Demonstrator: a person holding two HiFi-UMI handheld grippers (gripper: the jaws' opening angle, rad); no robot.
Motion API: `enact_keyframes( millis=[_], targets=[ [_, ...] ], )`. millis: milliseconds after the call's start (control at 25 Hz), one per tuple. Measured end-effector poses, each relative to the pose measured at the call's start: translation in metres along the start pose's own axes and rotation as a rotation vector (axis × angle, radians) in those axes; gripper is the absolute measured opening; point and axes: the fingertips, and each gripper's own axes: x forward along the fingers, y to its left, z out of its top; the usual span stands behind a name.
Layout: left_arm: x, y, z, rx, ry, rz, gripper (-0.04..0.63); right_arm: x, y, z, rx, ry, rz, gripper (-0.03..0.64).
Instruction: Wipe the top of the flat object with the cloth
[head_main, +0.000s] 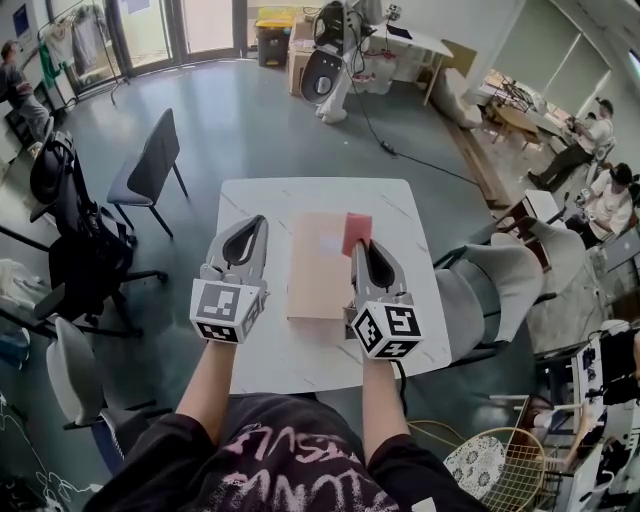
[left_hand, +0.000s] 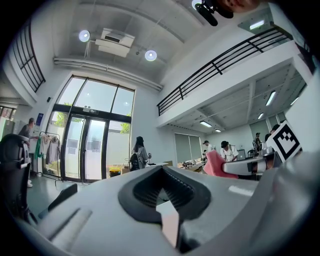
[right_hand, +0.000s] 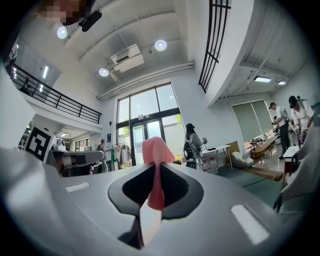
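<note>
- Head view: a flat tan board (head_main: 318, 268) lies on the white surface (head_main: 262, 205), long side running away from the person. It sits right of the surface's middle.
- Head view: the right gripper (head_main: 362, 243) is over the board's right edge, and a pink-red cloth (head_main: 356, 230) sticks out past its fingers over the board's far right part. Whether the cloth touches the board cannot be told from this view.
- Right gripper view only: the fingers are pinching the cloth (right_hand: 155, 150). A folded strip runs down between them and the rest bulges above the tips of the right gripper (right_hand: 156, 167).
- Left gripper view only: the left gripper (left_hand: 161, 170) has its fingers pressed together with nothing between them. The cloth (left_hand: 214, 164) shows off to the right.
- Head view: the left gripper (head_main: 258, 220) is over bare surface just left of the board, clear of it.
- Neither gripper view shows the board; both look out across the room.
- Containers: a round wire basket (head_main: 492, 470) stands on the floor at lower right. Its contents cannot be made out.
</note>
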Motion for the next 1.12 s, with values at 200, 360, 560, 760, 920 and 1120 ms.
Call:
enact_keyframes(
  millis=[200, 360, 560, 760, 920, 1120],
  targets=[
    [0.002, -0.001, -0.002, 0.0, 0.01, -0.003, 0.0, 0.002, -0.001, -0.003, -0.01, 0.022, -0.007, 0.048],
    [0.003, -0.002, -0.004, -0.005, 0.012, -0.002, 0.0, 0.002, -0.002, -0.005, -0.001, 0.025, -0.009, 0.048],
    [0.004, -0.002, -0.004, -0.006, 0.015, 0.0, 0.0, 0.003, -0.004, -0.005, 0.0, 0.026, -0.012, 0.048],
    [0.004, -0.002, -0.005, -0.012, 0.017, 0.002, 0.0, 0.003, -0.005, -0.007, 0.004, 0.032, -0.012, 0.048],
    [0.003, -0.003, -0.005, -0.017, 0.012, -0.005, 0.0, 0.002, -0.005, -0.008, 0.004, 0.033, -0.014, 0.048],
    [0.003, -0.002, -0.009, -0.011, 0.012, -0.01, 0.0, 0.003, -0.004, -0.011, 0.002, 0.035, -0.02, 0.048]
  ],
)
